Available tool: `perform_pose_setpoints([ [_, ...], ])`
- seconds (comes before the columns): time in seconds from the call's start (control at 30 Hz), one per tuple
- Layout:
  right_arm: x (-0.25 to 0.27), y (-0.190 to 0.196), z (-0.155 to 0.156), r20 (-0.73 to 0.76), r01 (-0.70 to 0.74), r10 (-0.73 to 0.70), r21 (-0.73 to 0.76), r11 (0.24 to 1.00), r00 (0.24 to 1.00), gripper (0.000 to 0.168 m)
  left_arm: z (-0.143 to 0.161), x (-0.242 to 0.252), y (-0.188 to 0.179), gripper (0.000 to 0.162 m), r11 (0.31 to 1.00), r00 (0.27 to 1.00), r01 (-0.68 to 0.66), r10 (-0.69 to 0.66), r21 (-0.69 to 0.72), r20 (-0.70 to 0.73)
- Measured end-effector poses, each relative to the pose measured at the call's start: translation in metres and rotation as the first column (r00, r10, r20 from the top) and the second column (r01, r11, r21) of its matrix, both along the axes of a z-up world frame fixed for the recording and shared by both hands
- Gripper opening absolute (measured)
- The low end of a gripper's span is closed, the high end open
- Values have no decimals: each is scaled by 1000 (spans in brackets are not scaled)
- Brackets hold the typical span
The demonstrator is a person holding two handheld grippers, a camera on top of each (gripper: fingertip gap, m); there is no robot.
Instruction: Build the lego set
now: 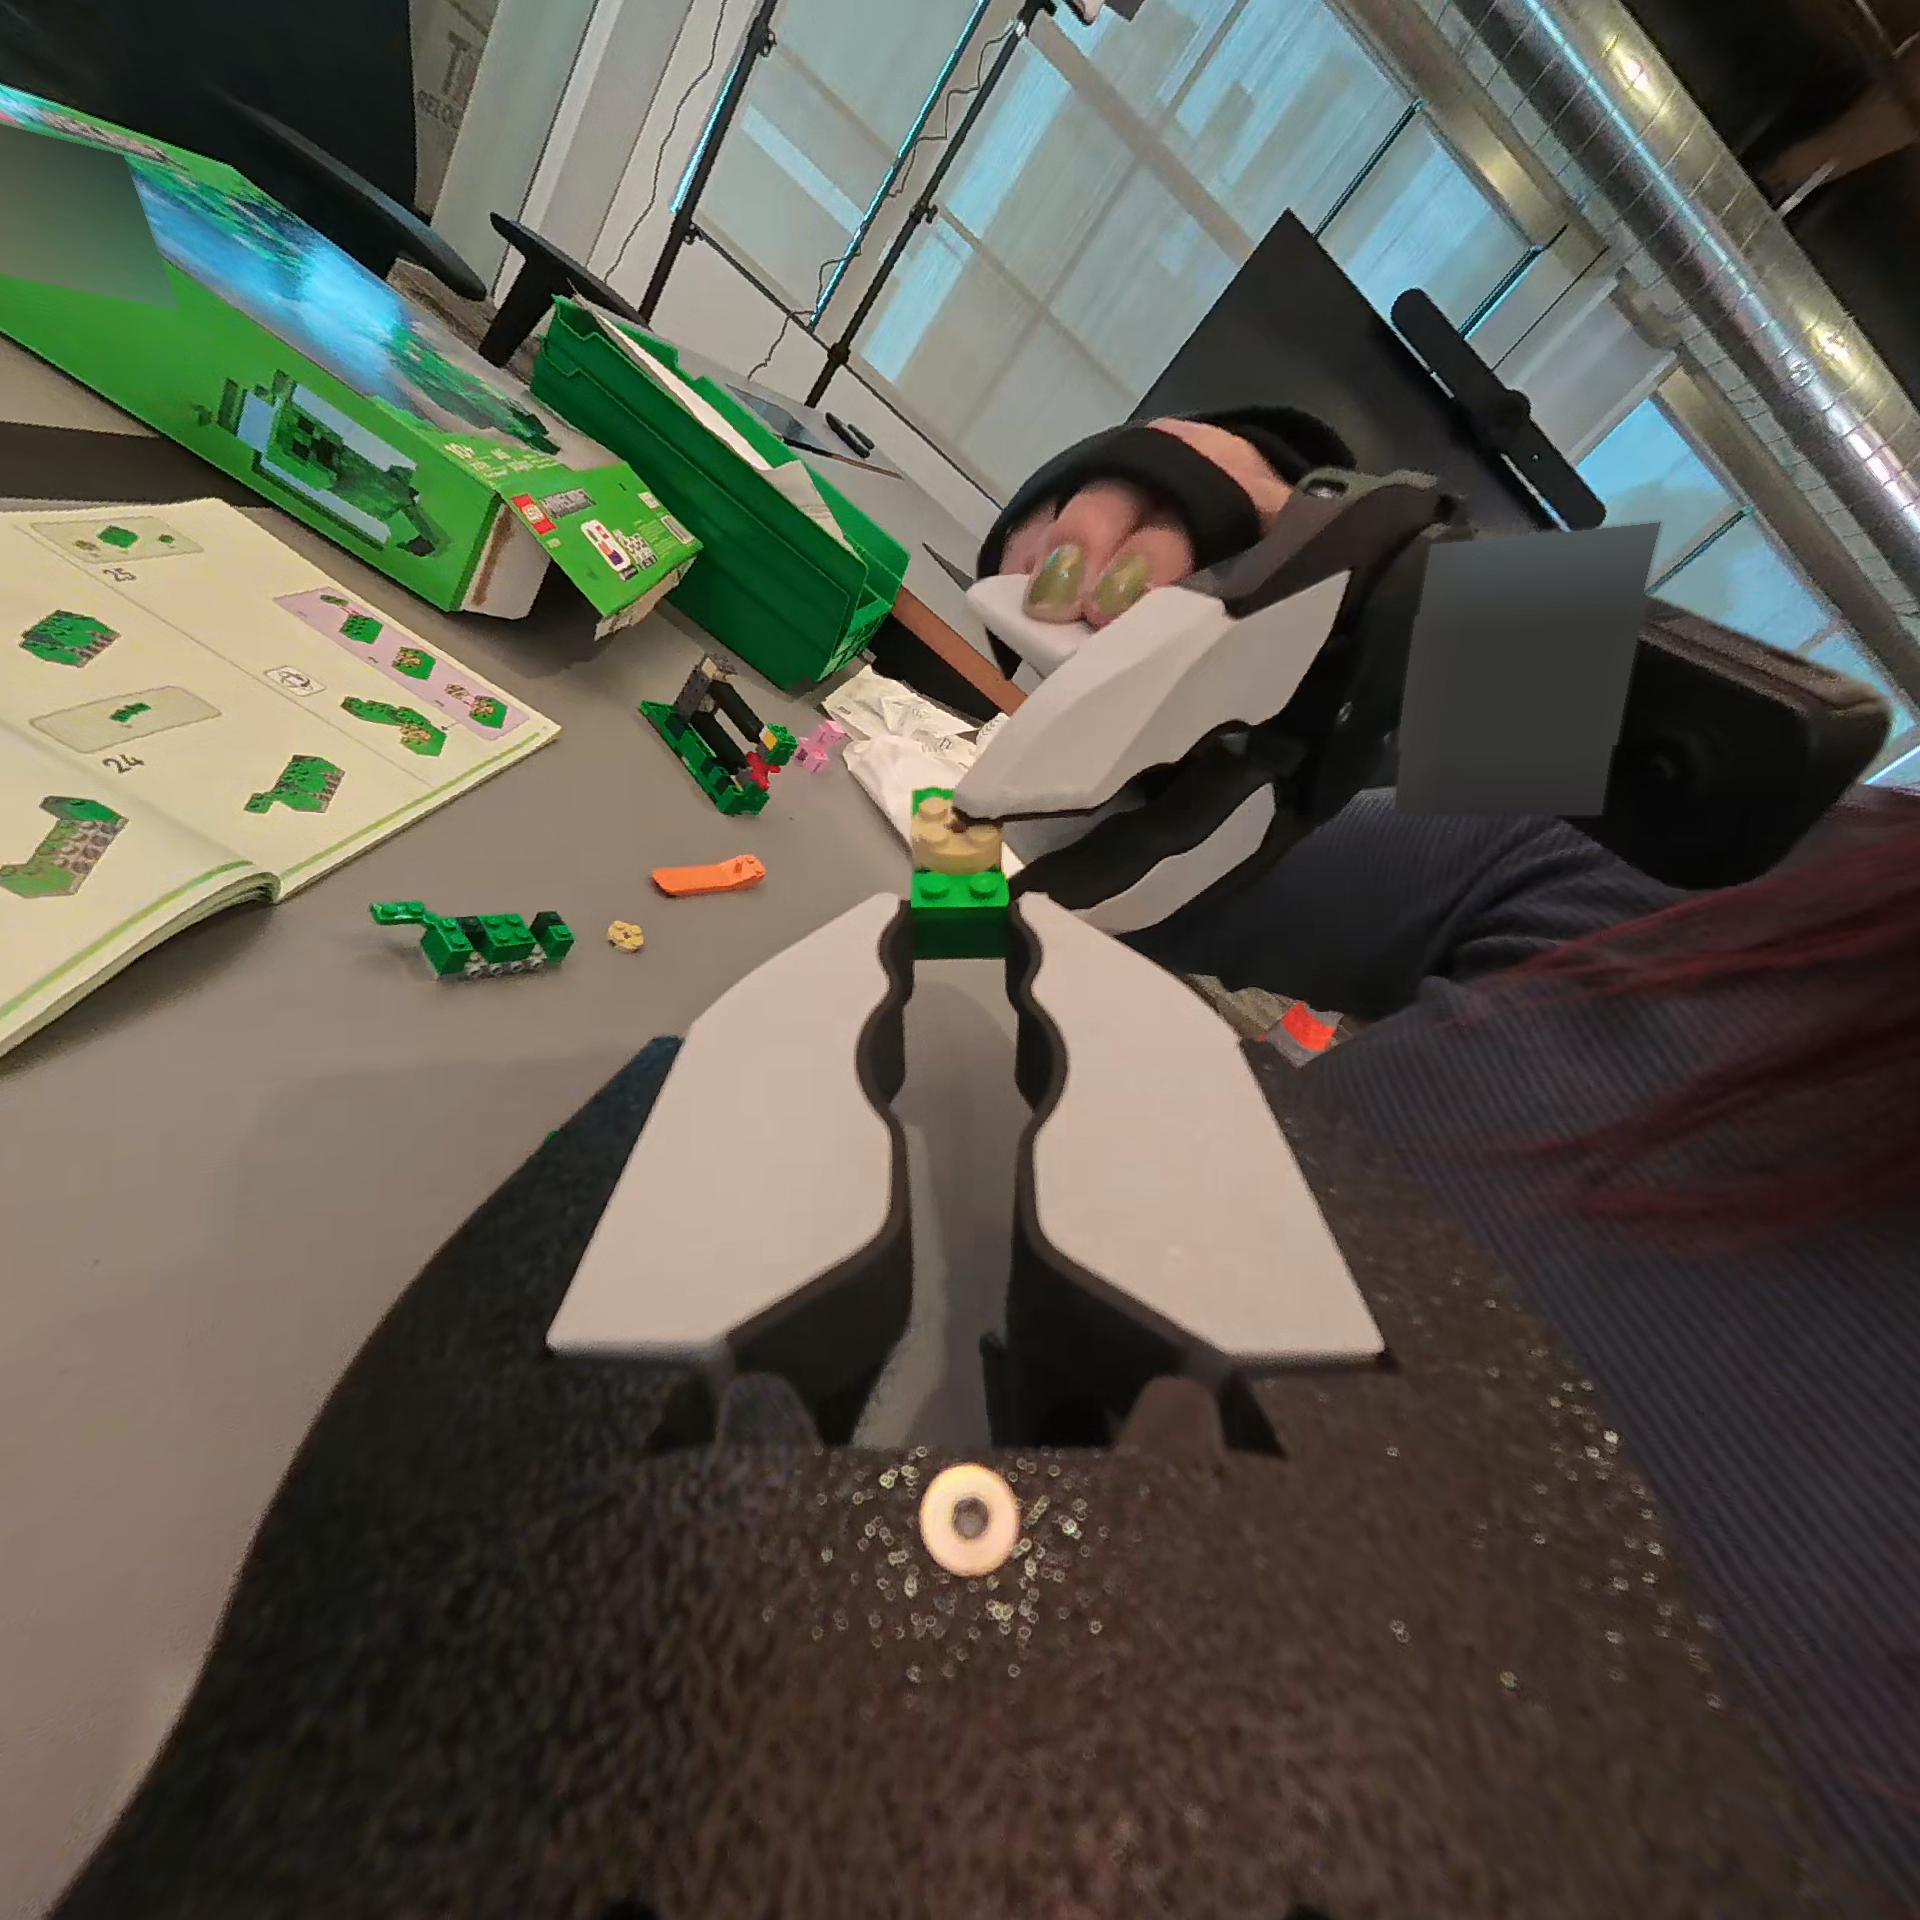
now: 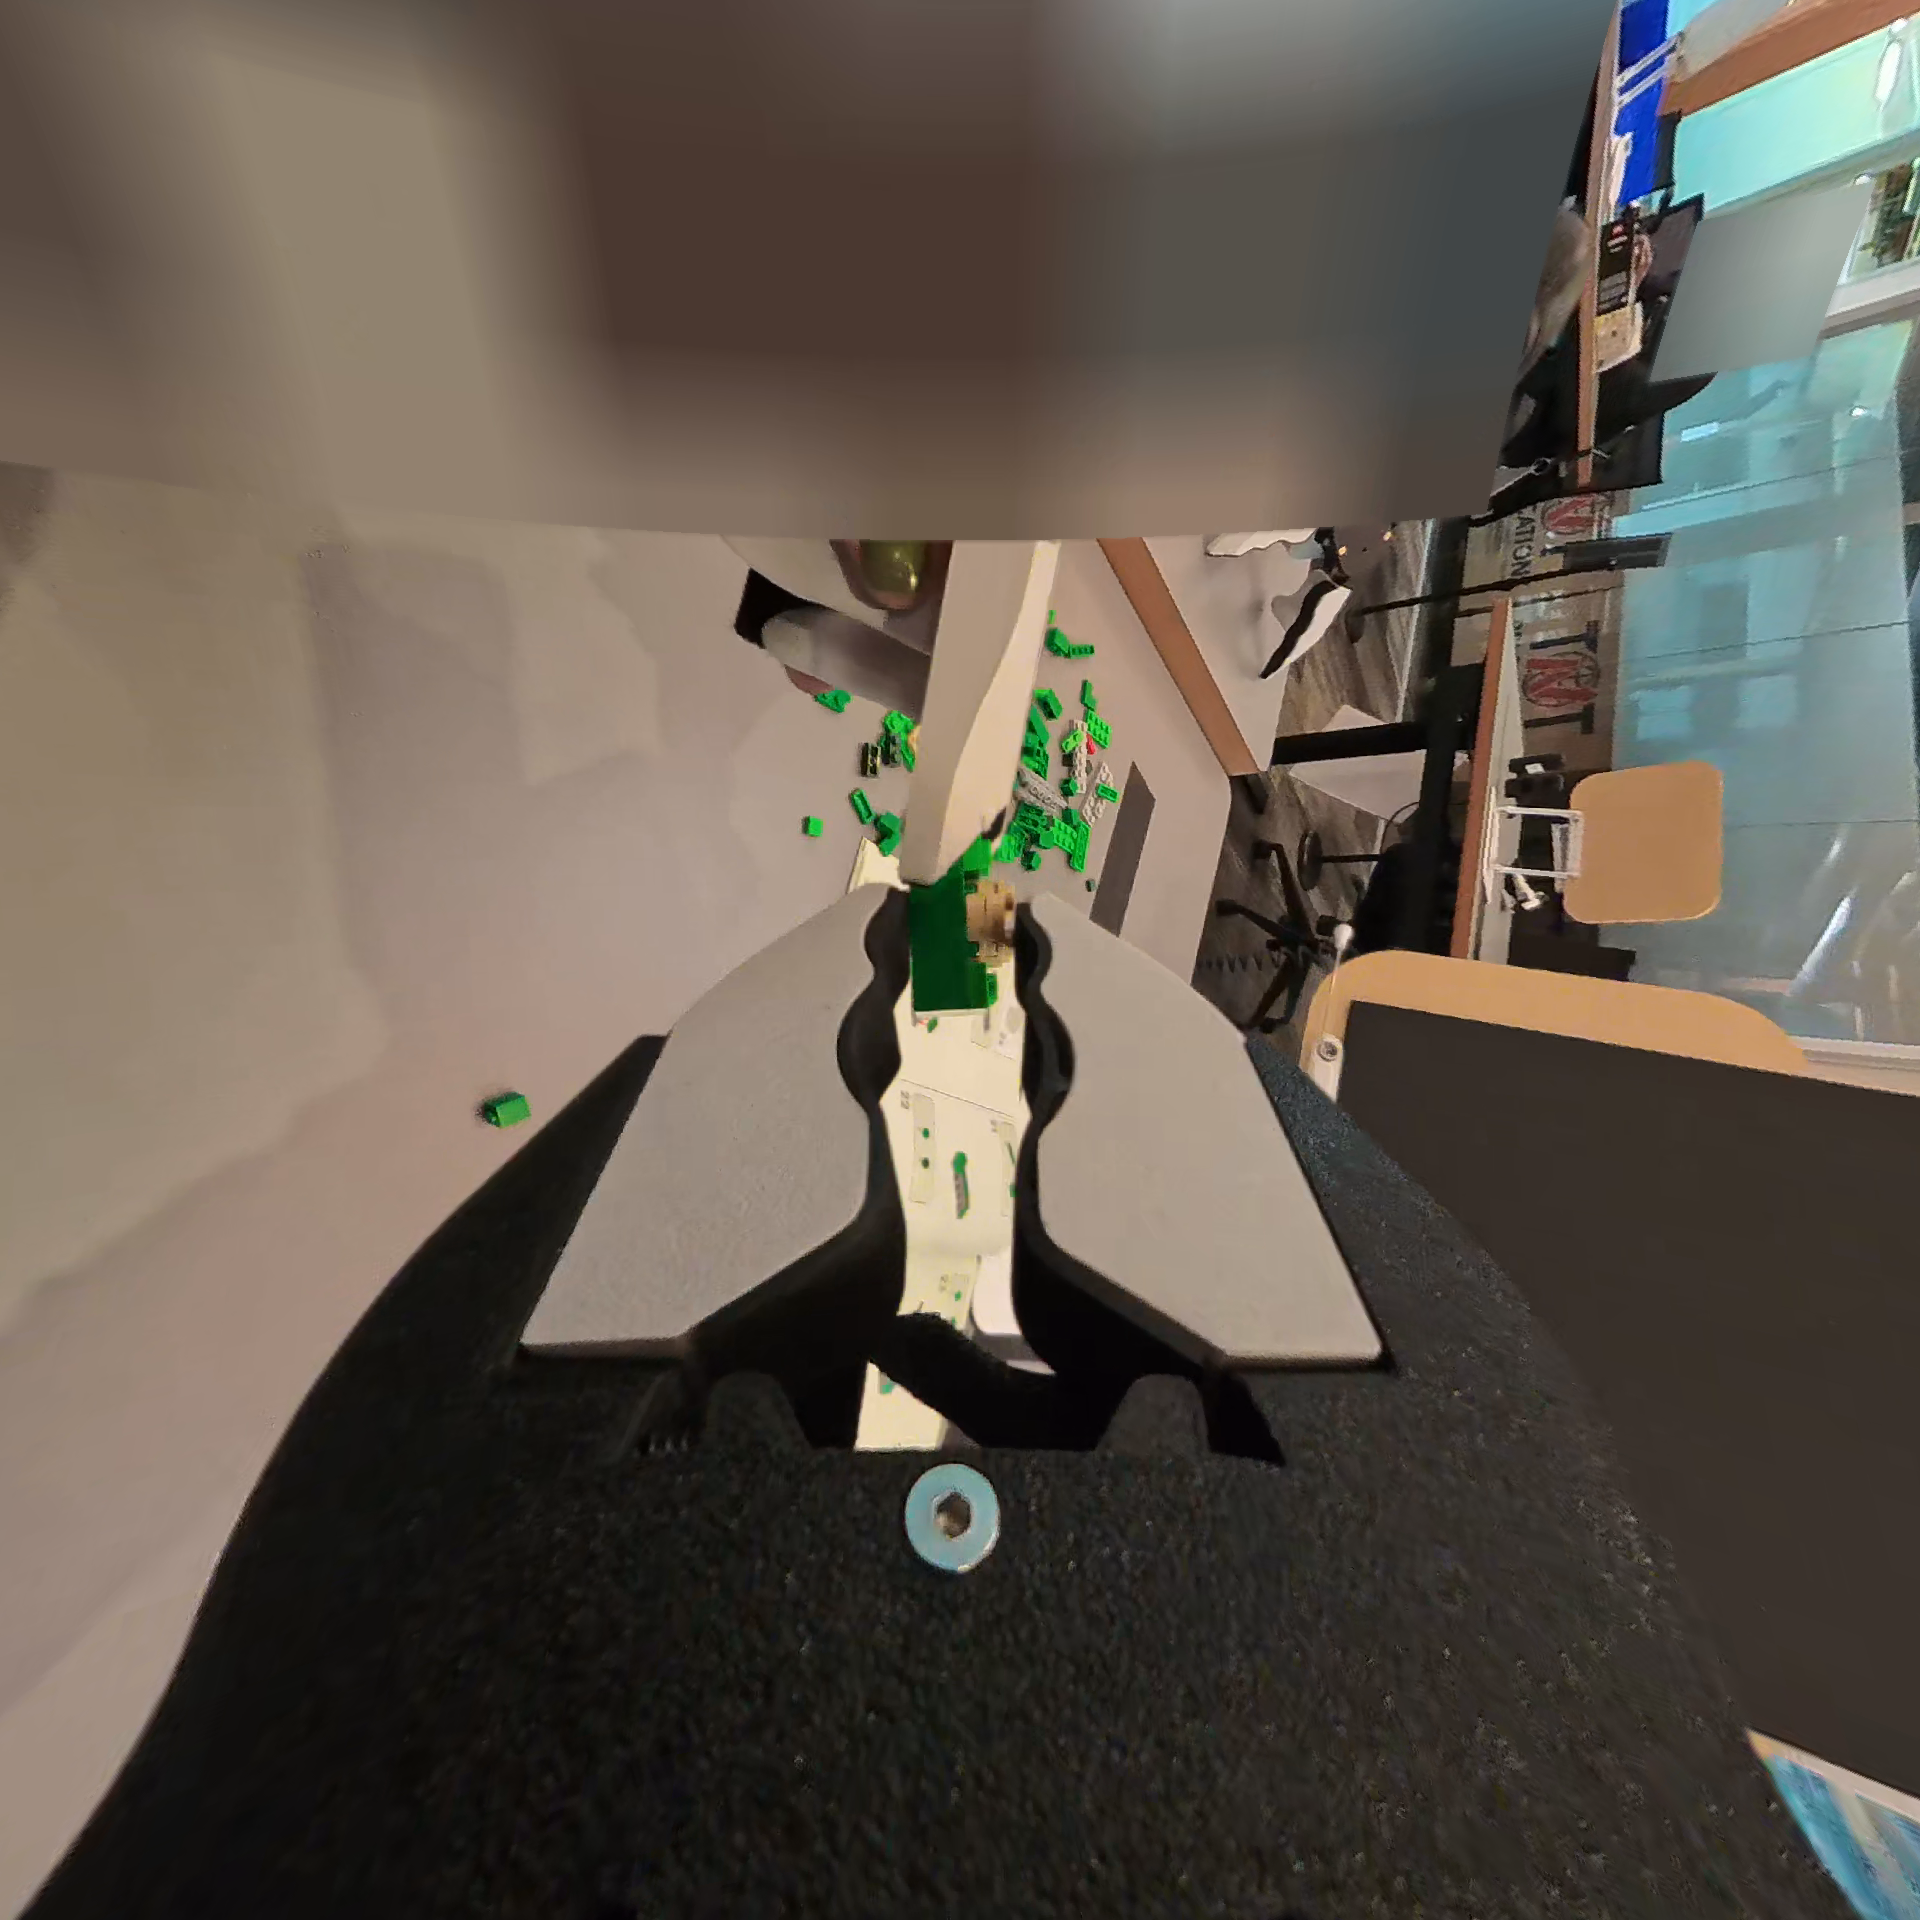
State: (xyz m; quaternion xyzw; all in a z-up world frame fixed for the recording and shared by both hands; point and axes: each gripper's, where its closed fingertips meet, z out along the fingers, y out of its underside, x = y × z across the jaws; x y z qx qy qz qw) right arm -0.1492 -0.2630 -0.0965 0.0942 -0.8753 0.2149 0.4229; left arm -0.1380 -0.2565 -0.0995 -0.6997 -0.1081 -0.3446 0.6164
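Item in hand: my left gripper (image 1: 958, 930), grey-faced fingers over black pads, is clamped on a small bright-green two-stud plastic brick (image 1: 959, 914), held above the table edge with its studs facing up and its long axis running across from finger to finger. Seated on it is a tan round plastic piece (image 1: 954, 836), studs also up; my right gripper (image 1: 992, 831) pinches that tan piece from the side, its tips closed on it, so the step in hand reads as pressing tan onto green. In the right wrist view the same pair appears turned sideways, green brick (image 2: 945, 951) left of tan piece (image 2: 992, 914), between my right gripper's fingers. Next out, on the grey tabletop (image 1: 312, 1091): a spare tan round stud piece (image 1: 624, 935), a flat orange plastic brick separator (image 1: 709, 876), and a low dark-and-bright-green sub-assembly with grey underside (image 1: 488, 938), lying long axis roughly left to right. Beyond these, a taller green and black sub-assembly (image 1: 719, 743) and a small pink piece (image 1: 821, 746). Further still, an open paper instruction booklet (image 1: 208, 707), an opened green cardboard box (image 1: 343, 416) and stacked green plastic trays (image 1: 717, 499). Judgement: partway through; two sub-assemblies exist, and a scatter of loose green bricks (image 2: 1049, 790) remains unused.
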Motion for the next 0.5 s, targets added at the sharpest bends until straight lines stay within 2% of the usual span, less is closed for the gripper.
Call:
perform_pose_setpoints([
  [0.2, 2, 3, -3, -17, -30, 31, 75, 997, 999, 18, -4, 3, 2, 16, 1000, 1000, 11, -11, -19, -10],
  [0.3, 1, 3, -6, -24, -23, 24, 40, 999, 999, 18, -6, 2, 4, 16, 1000, 1000, 9, -9, -17, -10],
  [0.33, 1, 4, -4, -47, -24, 24, 3, 1000, 999, 19, -5, 2, 5, 16, 1000, 1000, 9, -9, -4, -4],
  [0.4, 0, 20, -3, -56, 56, -59, -62, 996, 997, 45, -9, -1, 8, 16, 1000, 999, -9, 9, 0, -35],
  [0.47, -1, 47, -8, 40, 207, -203, -222, 953, 978, 49, -21, -8, 13, 16, 998, 992, -61, 60, -11, -114],
  [0.5, -1, 61, -14, 89, 268, -253, -329, 906, 963, 51, -27, -11, 16, 16, 996, 985, -85, 82, -10, -150],
])
